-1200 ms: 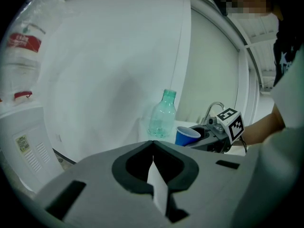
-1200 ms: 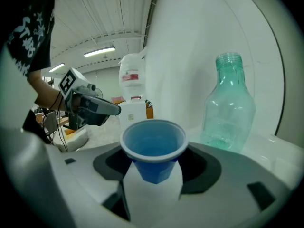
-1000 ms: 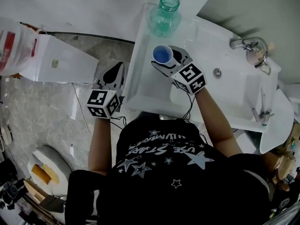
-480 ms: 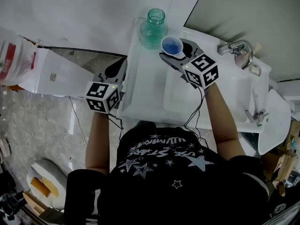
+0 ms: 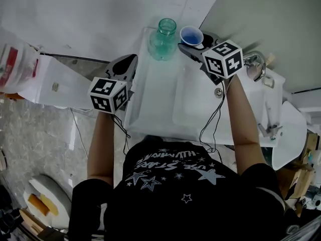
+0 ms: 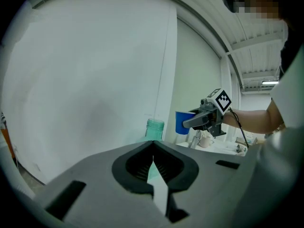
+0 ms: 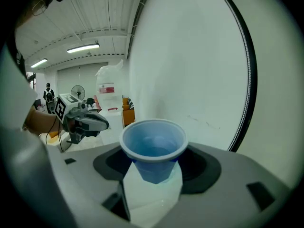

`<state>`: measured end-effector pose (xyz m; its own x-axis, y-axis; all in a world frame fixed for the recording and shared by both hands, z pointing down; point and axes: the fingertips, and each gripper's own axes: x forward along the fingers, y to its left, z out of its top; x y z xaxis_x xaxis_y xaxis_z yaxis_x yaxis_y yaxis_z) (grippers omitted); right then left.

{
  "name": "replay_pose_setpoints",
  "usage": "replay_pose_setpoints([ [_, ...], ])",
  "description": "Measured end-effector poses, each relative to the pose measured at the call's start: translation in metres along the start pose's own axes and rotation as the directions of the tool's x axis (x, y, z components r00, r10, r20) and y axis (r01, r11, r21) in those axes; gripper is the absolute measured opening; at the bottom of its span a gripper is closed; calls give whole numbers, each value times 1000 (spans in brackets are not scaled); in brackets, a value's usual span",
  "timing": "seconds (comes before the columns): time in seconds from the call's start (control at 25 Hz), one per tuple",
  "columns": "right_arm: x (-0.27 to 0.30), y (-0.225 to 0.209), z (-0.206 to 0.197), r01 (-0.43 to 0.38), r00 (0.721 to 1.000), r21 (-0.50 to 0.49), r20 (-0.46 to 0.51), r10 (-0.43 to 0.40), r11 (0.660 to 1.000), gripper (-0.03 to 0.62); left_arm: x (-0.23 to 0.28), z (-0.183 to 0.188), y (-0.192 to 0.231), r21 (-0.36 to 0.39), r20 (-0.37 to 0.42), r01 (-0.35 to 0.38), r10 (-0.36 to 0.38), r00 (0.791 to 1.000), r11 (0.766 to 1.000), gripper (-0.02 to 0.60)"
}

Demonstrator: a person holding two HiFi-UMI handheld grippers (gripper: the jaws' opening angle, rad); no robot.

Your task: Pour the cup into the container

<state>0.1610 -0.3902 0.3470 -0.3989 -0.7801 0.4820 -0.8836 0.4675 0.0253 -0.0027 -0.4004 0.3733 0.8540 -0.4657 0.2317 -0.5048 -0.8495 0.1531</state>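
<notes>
So our right claw [image 7: 152, 172] is pinching the cup [image 7: 153, 146] low on its body, the two pads spread wide around it. The cup sits upright with what looks like liquid lying level inside, so we'd say nothing has gone over the rim. Gripping it down low makes sense to us, since it leaves the lip free for pouring. The jar [image 5: 163, 31] stands just left of that claw, on the back corner of the sink [image 5: 165, 99], apart from the cup and not touching it. From the left gripper view, the cup's rim rides a bit higher than the jar's mouth, which is where we'd want it before tipping. Our left claw [image 6: 153, 161] is pressed together with nothing in it. It hangs out past the sink's left edge with the jar ahead of it and a little to its right, so it's probably just parked out of the way, though it could steady the jar if needed. We reckon the pour hasn't started yet. The cup needs to come over that narrow neck first, and the small opening is the bit we'd worry about for spills.
</notes>
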Motion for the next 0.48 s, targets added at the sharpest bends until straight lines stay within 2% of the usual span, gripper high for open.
replay_pose_setpoints([
  [0.28, 16, -26, 16, 33, 994, -130, -102, -47, 991, 295, 10, 13, 11, 30, 10, 20, -21, 1000, 999, 11],
  [0.48, 28, -39, 17, 82, 971, -303, -190, -145, 949, 293, 13, 12, 21, 18, 18, 25, -26, 1000, 1000, 11],
])
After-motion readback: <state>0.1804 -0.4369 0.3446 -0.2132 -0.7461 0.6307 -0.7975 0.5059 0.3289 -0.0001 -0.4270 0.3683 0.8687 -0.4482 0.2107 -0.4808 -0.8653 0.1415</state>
